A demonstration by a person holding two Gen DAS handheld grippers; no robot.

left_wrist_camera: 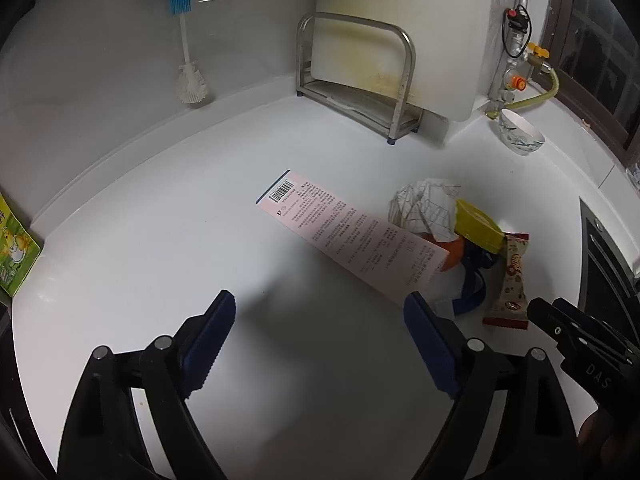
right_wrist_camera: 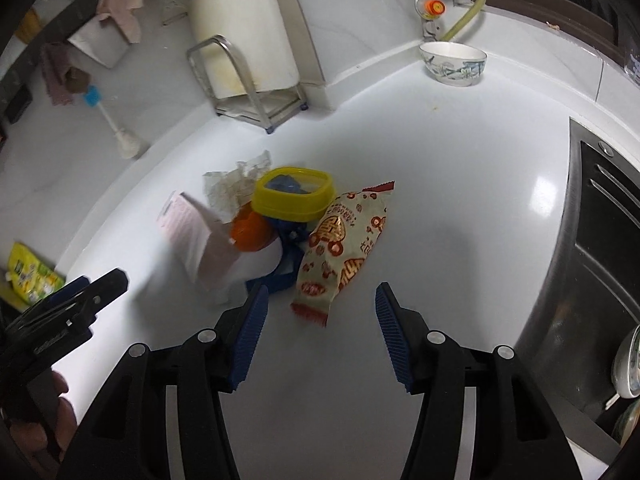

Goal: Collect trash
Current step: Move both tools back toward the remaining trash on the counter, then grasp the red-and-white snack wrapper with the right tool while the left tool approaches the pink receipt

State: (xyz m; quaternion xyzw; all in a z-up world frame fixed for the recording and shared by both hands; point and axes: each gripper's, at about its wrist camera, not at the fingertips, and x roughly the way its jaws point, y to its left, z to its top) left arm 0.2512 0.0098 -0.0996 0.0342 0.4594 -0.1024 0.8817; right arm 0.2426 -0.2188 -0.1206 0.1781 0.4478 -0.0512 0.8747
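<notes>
Trash heaped mid-frame on the white desk (left_wrist_camera: 160, 272): pink printed carton (left_wrist_camera: 348, 236), crumpled paper (left_wrist_camera: 424, 208), yellow lid (right_wrist_camera: 294, 196), blue strap (right_wrist_camera: 286, 268), snack wrapper (right_wrist_camera: 344, 248).

Left gripper (left_wrist_camera: 320, 332) spread wide, empty, its right finger just beside the carton's near end. Right gripper (right_wrist_camera: 322, 316) likewise released, wrapper's lower edge between its tips.

Risks: carton leans on the pile (contact unclear), so a nudge could tip it and scatter pieces. Flat wrapper may slide from a shallow pinch. Both grippers crowd lower centre; collision possible.
</notes>
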